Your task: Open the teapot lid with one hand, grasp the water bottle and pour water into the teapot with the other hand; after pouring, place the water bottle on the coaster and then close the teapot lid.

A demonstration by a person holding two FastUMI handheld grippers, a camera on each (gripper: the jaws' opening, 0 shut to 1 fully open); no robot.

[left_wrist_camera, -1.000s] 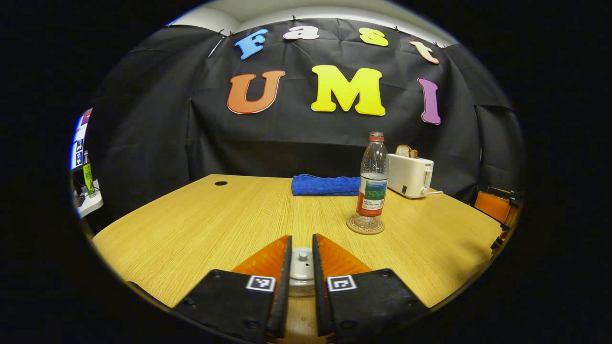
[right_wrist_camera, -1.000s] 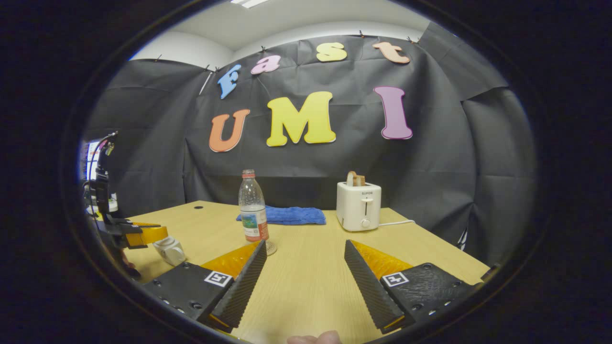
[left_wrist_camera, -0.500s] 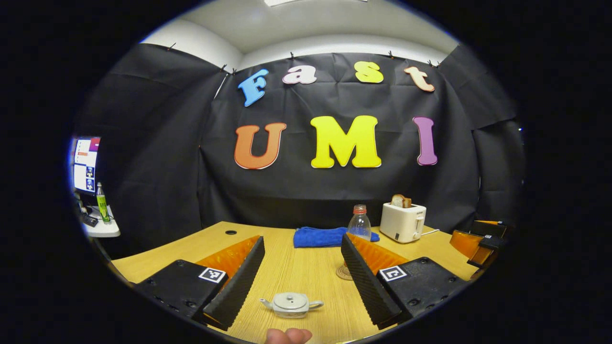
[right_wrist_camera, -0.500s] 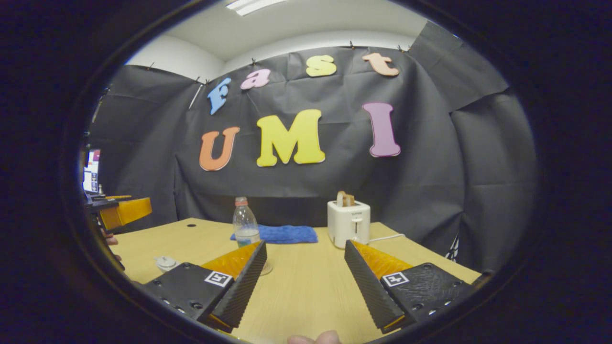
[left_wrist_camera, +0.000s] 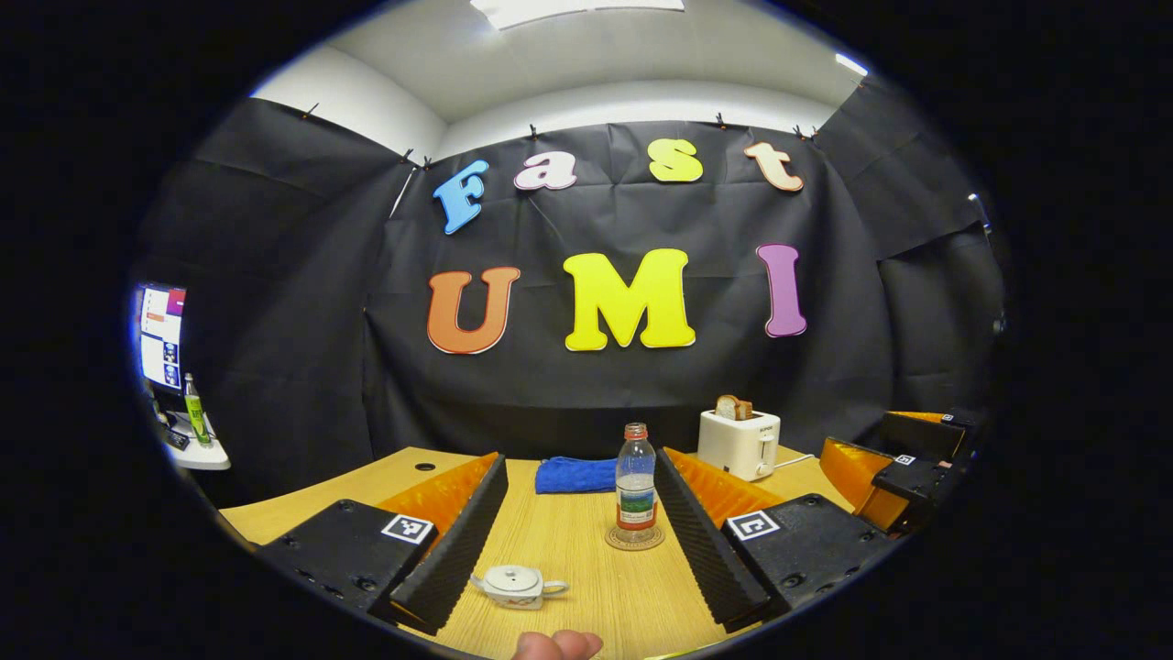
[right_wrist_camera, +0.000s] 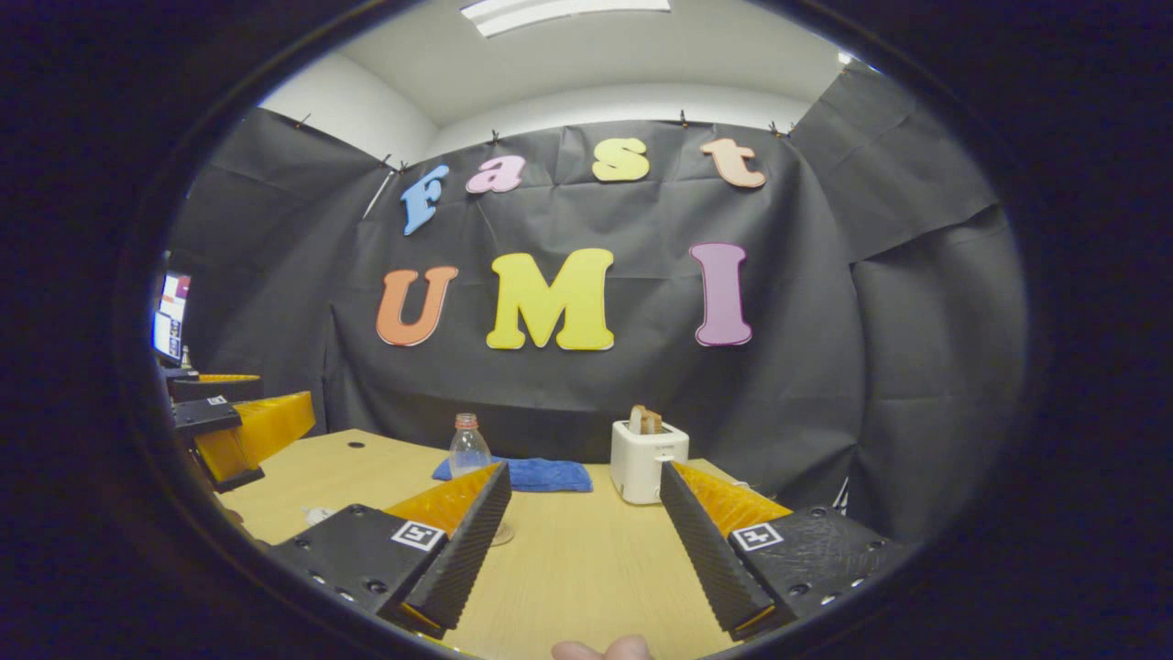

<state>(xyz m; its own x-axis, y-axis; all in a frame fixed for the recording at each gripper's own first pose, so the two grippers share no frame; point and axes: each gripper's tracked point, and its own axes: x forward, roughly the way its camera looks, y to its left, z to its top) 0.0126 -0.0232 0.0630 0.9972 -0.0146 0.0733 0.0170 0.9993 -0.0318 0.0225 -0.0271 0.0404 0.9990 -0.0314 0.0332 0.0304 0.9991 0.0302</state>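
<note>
from the left gripper view, my left gripper [left_wrist_camera: 580, 522] hung above the near edge of the wooden table [left_wrist_camera: 586, 587], its jaws spread wide and holding nothing. between them, near me, sat the small white teapot [left_wrist_camera: 515, 585] with its lid [left_wrist_camera: 513, 577] on, spout pointing left. farther along the table the water bottle [left_wrist_camera: 635, 490] stood upright on the round coaster [left_wrist_camera: 634, 539], its cap on. beyond the bottle lay a folded blue towel [left_wrist_camera: 575, 475], and to the right of it a white toaster [left_wrist_camera: 739, 444] with a slice of bread [left_wrist_camera: 732, 407] sticking up. a fingertip [left_wrist_camera: 555, 644] showed at the bottom edge.

in the right gripper view, my right gripper [right_wrist_camera: 585, 539] was likewise wide open and empty, held above the table [right_wrist_camera: 586, 568]. the bottle [right_wrist_camera: 468, 446] rose behind the left finger, the towel [right_wrist_camera: 531, 473] just beyond it and the toaster [right_wrist_camera: 648, 461] to the right. the left gripper [right_wrist_camera: 240, 423] appeared at the far left of that view, raised off the table; i could not tell its jaw setting from there. in the left gripper view the right gripper [left_wrist_camera: 903, 467] sat at the far right, well apart from the bottle.
</note>
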